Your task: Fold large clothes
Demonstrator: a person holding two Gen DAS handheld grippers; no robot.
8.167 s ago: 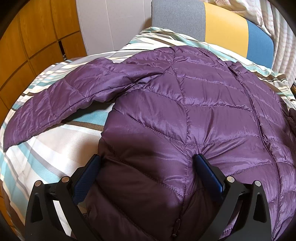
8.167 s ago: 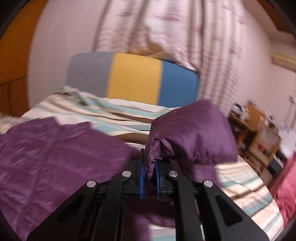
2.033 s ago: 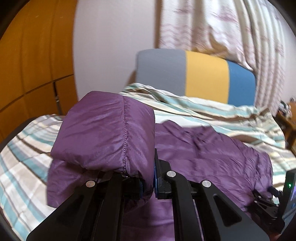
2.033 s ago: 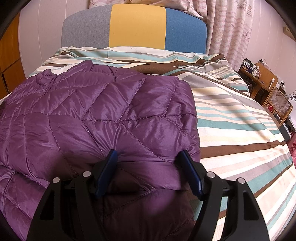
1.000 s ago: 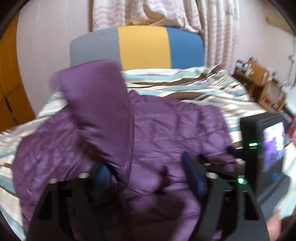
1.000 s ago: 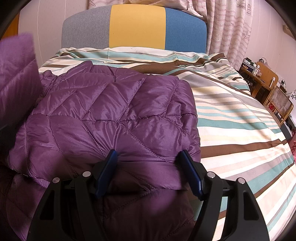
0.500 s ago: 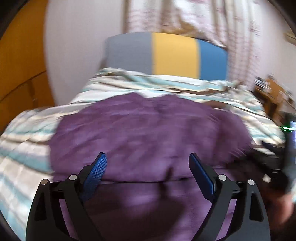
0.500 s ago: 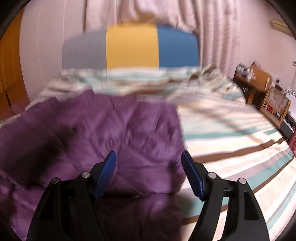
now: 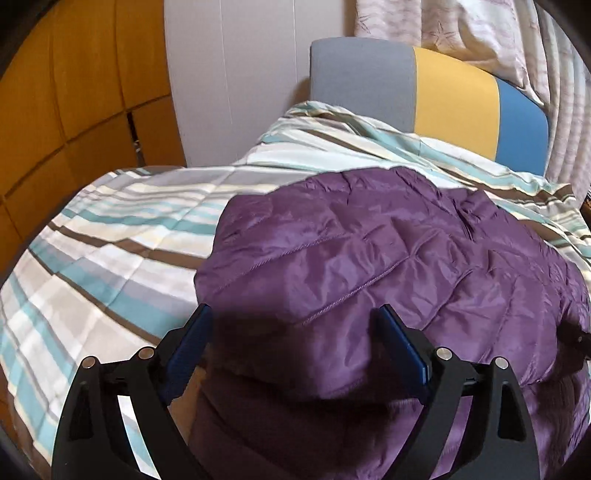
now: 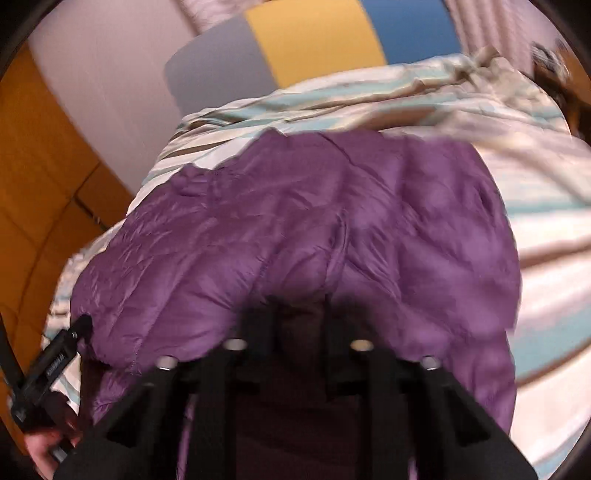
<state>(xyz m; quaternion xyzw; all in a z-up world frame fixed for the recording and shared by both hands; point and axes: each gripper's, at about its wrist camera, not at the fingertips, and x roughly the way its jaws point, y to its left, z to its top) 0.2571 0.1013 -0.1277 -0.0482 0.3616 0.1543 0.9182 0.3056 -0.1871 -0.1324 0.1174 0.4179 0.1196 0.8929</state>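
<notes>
A purple quilted down jacket [image 9: 369, 266] lies on the striped bed with both sleeves folded in over its body. My left gripper [image 9: 295, 328] is open, its blue pads spread over the jacket's near left fold, holding nothing. In the blurred right wrist view the jacket [image 10: 314, 221] fills the middle. My right gripper [image 10: 297, 314] sits low over the jacket's near edge with its fingers closer together and dark purple fabric between them. I cannot tell whether it grips the fabric.
The striped bedspread [image 9: 110, 240] surrounds the jacket. A grey, yellow and blue headboard [image 9: 424, 92] stands at the far end. Orange wooden cabinets [image 9: 55, 92] are on the left, curtains [image 9: 498, 33] behind. The left gripper's body [image 10: 48, 365] shows at the right view's lower left.
The left gripper let go of the left sleeve, which now lies folded over the jacket, and pulled back. The right gripper moved left toward the jacket's middle, tilted, and its fingers narrowed.
</notes>
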